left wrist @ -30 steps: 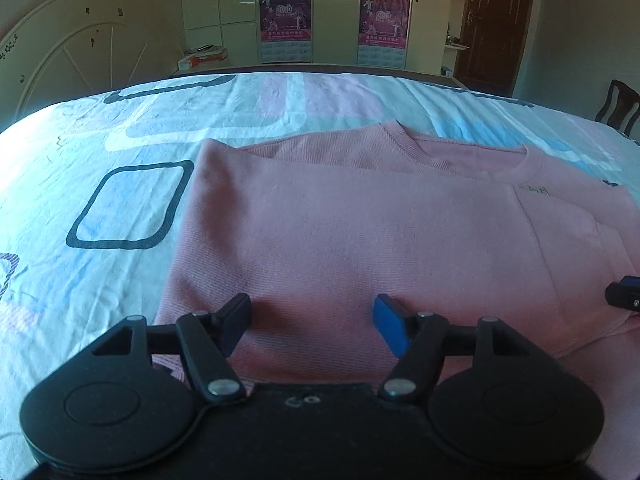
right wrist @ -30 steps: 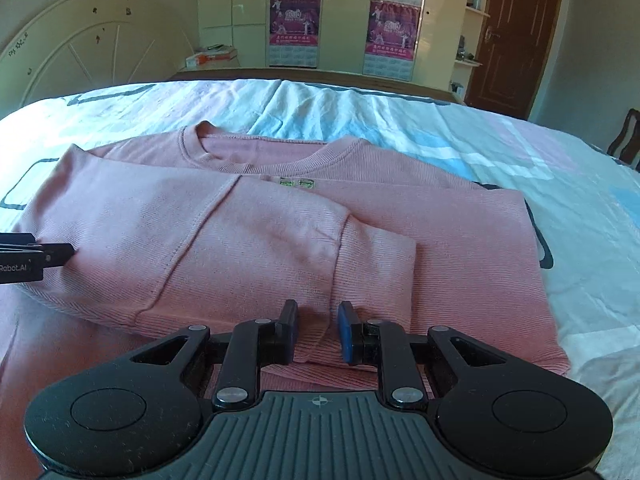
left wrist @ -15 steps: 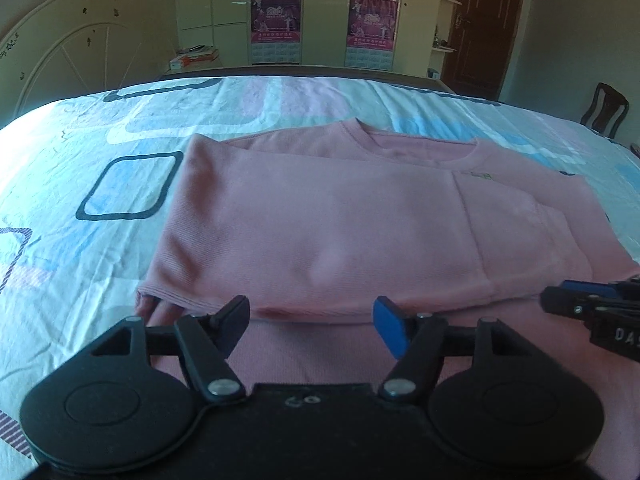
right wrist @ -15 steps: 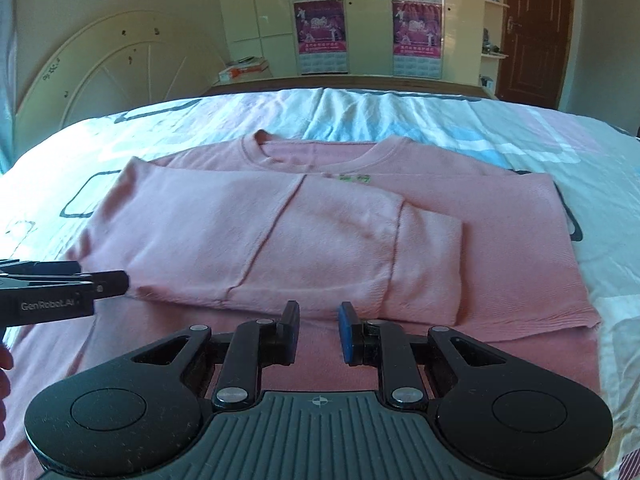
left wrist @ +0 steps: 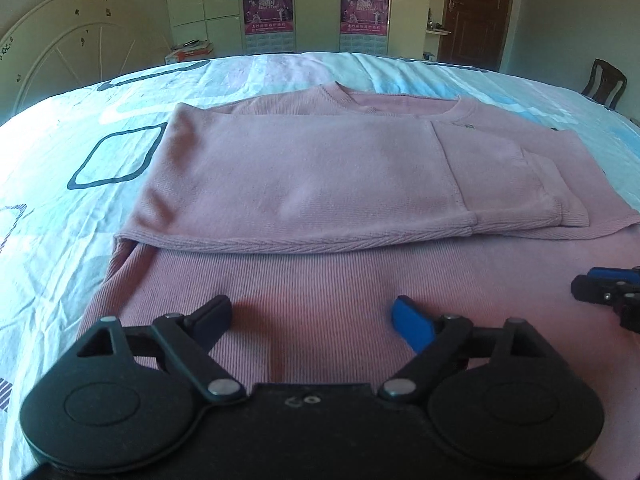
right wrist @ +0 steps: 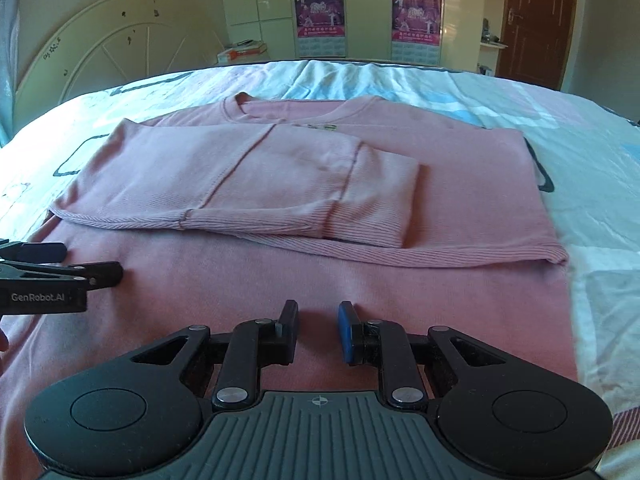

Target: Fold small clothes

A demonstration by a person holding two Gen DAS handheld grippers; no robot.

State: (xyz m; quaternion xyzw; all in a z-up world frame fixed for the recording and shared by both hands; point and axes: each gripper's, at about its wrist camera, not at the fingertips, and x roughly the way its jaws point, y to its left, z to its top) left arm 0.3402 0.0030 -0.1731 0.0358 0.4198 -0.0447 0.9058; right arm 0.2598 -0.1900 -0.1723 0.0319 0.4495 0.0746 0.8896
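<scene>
Where wardrobes (right wrist: 368,8) line the wall, a patterned bedsheet (left wrist: 60,184) carries the pink sweater (left wrist: 320,168)

Right tool (right wrist: 318,330), jaws narrowly apart and empty, hovers at lower centre over the pink sweater (right wrist: 280,184); left tool (right wrist: 60,264) at left edge.

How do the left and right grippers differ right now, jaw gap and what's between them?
The left gripper stands wide open, its jaws having just been opening; the right gripper shows only a narrow gap. The left gripper sits nearer the pink sweater's left edge, the right gripper nearer its right edge. Shared: neither holds anything, and both hover over the sweater's unfolded lower part, short of the folded hem.
</scene>
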